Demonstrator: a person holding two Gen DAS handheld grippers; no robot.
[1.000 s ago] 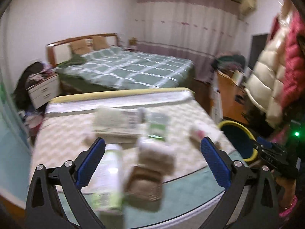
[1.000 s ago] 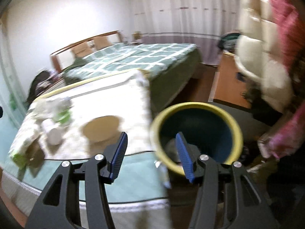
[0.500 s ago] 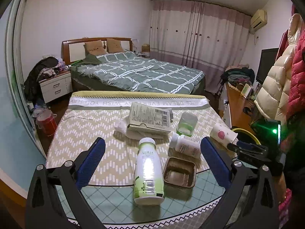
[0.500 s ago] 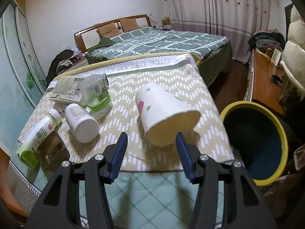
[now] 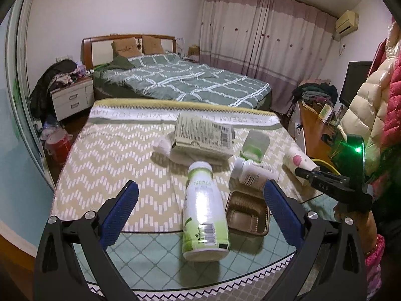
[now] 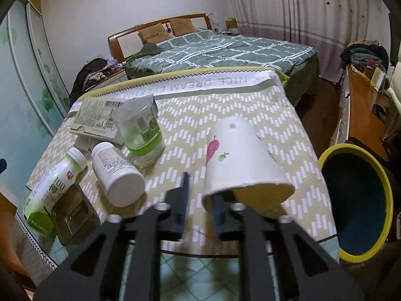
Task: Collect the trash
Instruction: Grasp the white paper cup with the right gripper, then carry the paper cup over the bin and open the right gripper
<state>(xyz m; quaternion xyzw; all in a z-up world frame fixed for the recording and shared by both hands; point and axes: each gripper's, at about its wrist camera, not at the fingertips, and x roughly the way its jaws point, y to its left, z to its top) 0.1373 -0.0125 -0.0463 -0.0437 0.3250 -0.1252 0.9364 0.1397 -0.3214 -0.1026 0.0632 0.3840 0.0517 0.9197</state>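
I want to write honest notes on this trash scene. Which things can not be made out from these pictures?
- Inside of the bin: right wrist view, too dark to show any contents.
- White crumpled thing: left wrist view, the flat carton lies over most of it.
- Label of the white pill bottle: both views, print too small to read.

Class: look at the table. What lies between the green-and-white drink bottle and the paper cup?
In the right wrist view, a white pill bottle lies on its side between the drink bottle and the paper cup.
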